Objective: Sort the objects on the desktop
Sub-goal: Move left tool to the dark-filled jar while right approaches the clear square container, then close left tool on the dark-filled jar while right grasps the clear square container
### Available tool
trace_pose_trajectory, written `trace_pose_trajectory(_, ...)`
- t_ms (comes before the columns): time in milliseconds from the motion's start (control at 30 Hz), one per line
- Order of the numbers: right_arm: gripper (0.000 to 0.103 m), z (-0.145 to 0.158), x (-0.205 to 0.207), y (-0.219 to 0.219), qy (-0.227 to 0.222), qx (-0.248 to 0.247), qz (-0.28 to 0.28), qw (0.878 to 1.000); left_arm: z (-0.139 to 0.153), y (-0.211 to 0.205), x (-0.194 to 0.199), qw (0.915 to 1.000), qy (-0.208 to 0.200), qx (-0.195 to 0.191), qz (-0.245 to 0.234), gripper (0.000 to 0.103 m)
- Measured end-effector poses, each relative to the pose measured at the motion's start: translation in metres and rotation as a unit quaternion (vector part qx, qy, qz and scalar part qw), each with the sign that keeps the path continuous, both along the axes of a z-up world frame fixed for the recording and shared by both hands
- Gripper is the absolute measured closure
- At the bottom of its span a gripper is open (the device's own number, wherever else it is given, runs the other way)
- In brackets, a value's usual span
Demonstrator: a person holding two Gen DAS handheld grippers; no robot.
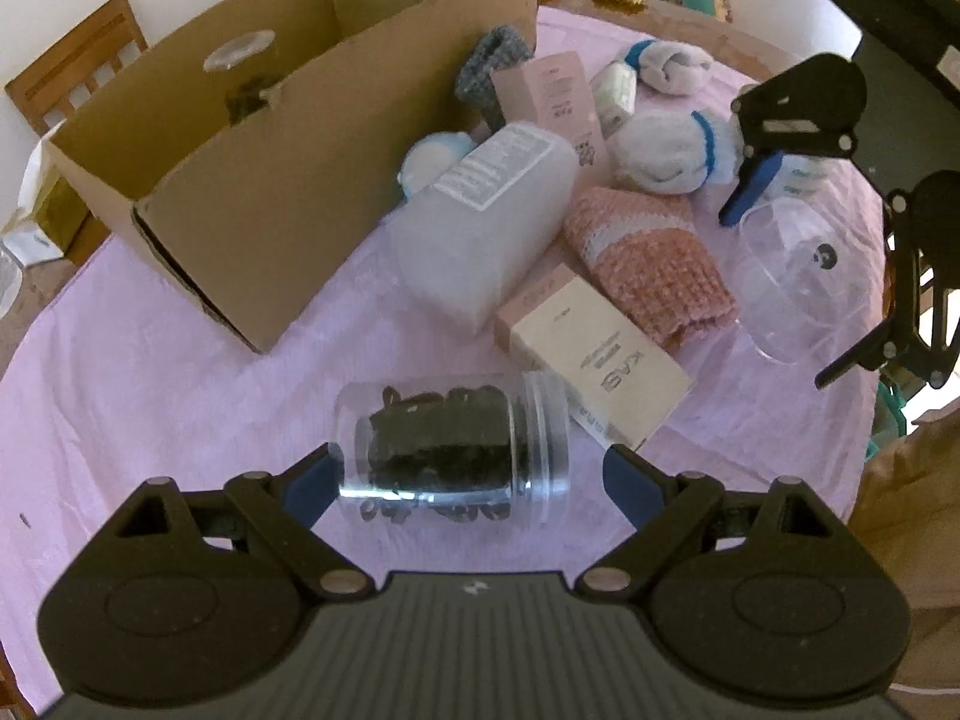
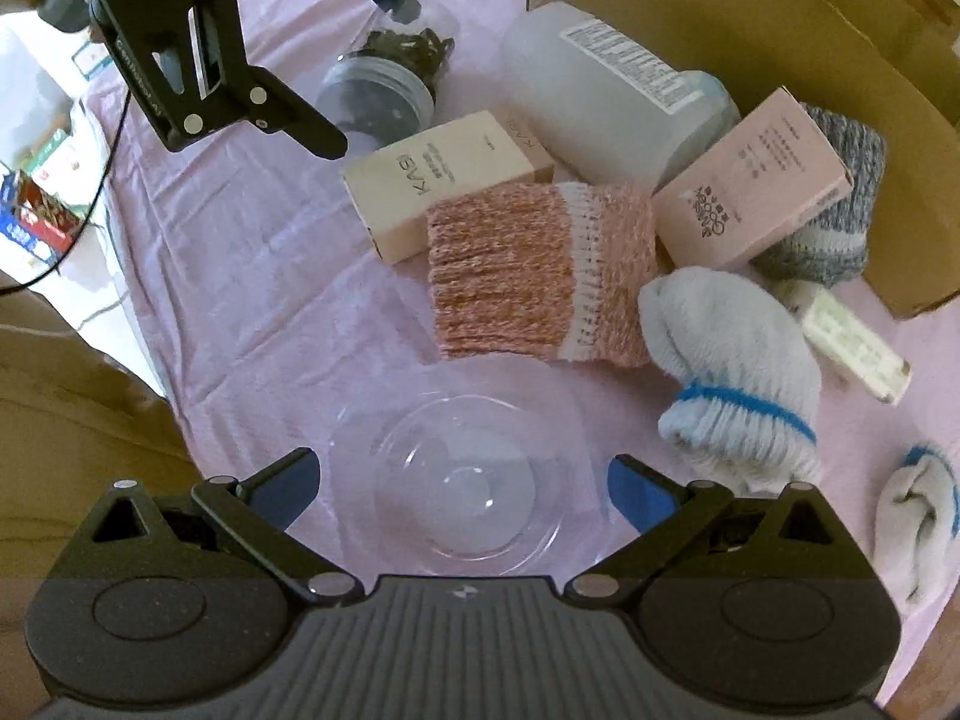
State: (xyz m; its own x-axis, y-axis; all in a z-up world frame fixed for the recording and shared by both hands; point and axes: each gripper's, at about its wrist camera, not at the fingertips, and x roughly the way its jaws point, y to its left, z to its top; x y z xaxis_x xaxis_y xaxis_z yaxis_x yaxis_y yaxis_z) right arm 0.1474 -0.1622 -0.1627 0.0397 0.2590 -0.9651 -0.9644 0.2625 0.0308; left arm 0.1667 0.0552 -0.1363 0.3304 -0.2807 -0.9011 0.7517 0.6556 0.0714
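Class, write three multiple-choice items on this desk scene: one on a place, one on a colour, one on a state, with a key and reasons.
1. Where does the clear jar of dark items lie?
A. inside the cardboard box
B. on the pink cloth, between the left tongs
C. on the knitted piece

2. What colour is the band on the rolled sock?
A. blue
B. red
C. green

3. How do the right tongs stand?
A. shut on a bottle
B. shut with nothing in them
C. open around a clear bowl

Key: B, the jar lies on its side on the cloth between the left tongs; A, a blue ring shows; C, the bowl sits between the spread fingers, untouched.
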Motion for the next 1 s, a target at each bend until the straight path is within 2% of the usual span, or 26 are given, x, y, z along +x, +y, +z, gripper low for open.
trace_pose_trajectory(100, 0.000, -0.003, -0.003, 0.003, -0.023, -0.013, 0.014, 1.000, -0.007, 0.001, 0.003, 0.9999, 0.009, -0.001, 0.006, 0.010)
trace_pose_trajectory(200, 0.000, -0.003, -0.003, 0.003, -0.023, -0.014, 0.019, 0.999, -0.017, 0.003, 0.008, 0.9993, 0.027, -0.005, 0.025, 0.010)
trace_pose_trajectory(233, 0.000, -0.004, -0.003, 0.003, -0.023, -0.013, 0.022, 0.999, -0.020, 0.005, 0.010, 0.9987, 0.036, -0.011, 0.034, 0.003)
trace_pose_trajectory(300, 0.000, -0.004, -0.004, 0.000, -0.025, -0.007, 0.030, 0.999, -0.023, 0.007, 0.010, 0.9978, 0.032, -0.021, 0.053, 0.001)
trace_pose_trajectory(633, 0.000, -0.006, -0.006, -0.001, -0.024, -0.010, 0.046, 0.999, -0.024, 0.005, 0.008, 0.9976, 0.025, -0.020, 0.061, 0.000)
trace_pose_trajectory(667, 0.000, -0.006, -0.007, -0.002, -0.038, -0.007, 0.127, 0.991, -0.024, 0.005, 0.008, 0.9975, 0.025, -0.021, 0.063, 0.000)
trace_pose_trajectory(1000, 0.002, -0.007, -0.012, -0.006, -0.035, -0.030, 0.158, 0.986, -0.025, 0.008, 0.004, 0.9962, 0.019, -0.024, 0.081, 0.001)
